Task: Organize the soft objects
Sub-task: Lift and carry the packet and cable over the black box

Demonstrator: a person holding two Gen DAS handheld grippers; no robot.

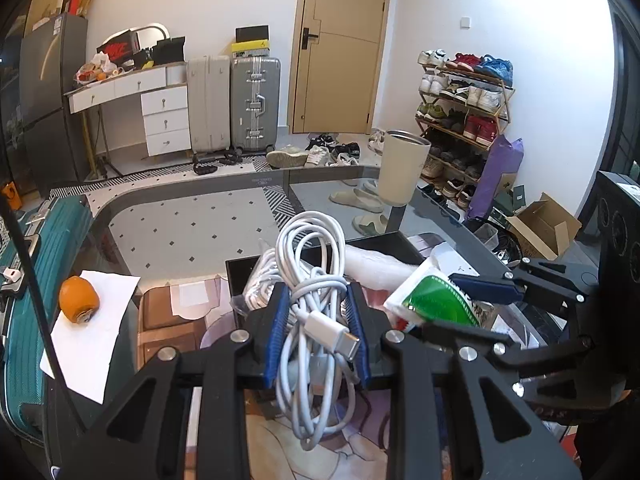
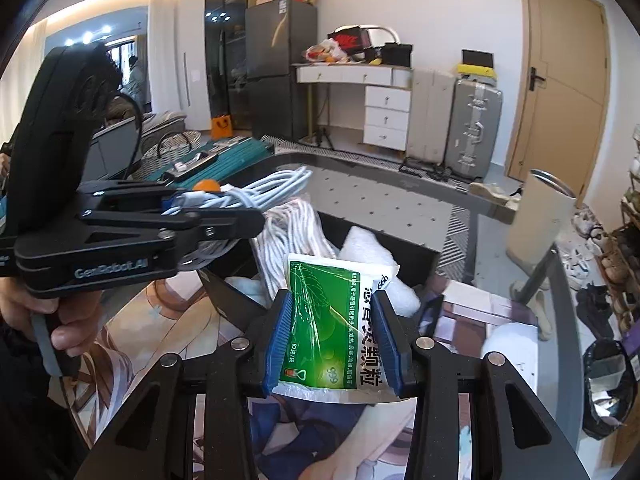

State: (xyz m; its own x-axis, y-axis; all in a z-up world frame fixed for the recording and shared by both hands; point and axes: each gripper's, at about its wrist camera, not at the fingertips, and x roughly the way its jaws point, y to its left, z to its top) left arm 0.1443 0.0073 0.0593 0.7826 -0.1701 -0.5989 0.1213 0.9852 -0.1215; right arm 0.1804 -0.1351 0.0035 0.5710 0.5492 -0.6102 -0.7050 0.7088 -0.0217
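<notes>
Holding both items above the black box (image 2: 416,254) on the bench (image 1: 192,224), the two grippers were each loaded. The left gripper (image 1: 318,336) had its jaws clamped on a coiled white cable (image 1: 316,280), loops hanging below the pads. The right gripper (image 2: 332,340) had its jaws clamped on a green packet (image 2: 328,320), just over white padding (image 2: 372,256) and a second cable bundle (image 2: 292,236) inside the box. Good practice would probably be to lower each item fully into the box before letting go, keeping the grippers apart so the loose loops did not snag.
</notes>
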